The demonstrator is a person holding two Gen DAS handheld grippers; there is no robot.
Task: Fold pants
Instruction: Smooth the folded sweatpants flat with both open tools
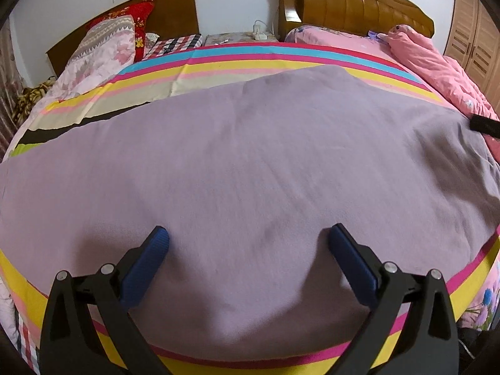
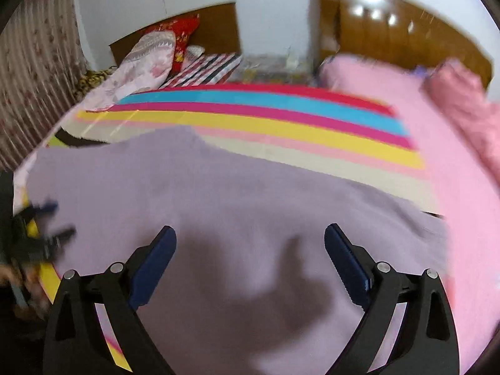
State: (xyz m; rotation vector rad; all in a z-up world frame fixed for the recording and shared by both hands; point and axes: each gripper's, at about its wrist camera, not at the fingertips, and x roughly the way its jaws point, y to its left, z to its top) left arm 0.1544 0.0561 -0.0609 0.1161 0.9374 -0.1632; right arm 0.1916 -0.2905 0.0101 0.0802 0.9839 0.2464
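In the left wrist view, the purple pants (image 1: 250, 162) are spread flat on the striped sheet (image 1: 218, 62) of the bed. The left gripper (image 1: 248, 237) is held above them, fingers wide apart and empty. In the right wrist view, the right gripper (image 2: 250, 237) is also wide open with nothing held. An edge should be pinched evenly by both.

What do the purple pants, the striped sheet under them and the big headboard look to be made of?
Pants: soft matte knit or fleece, probably cotton; fuzzy surface, gentle rumples, no sheen. Striped sheet: thin smooth woven cloth, likely cotton or a blend; sharp fold creases show. Headboard: brown with a glossy finish, lamp glare on its padded-looking ribs; lacquered wood or leatherette, I cannot tell which.
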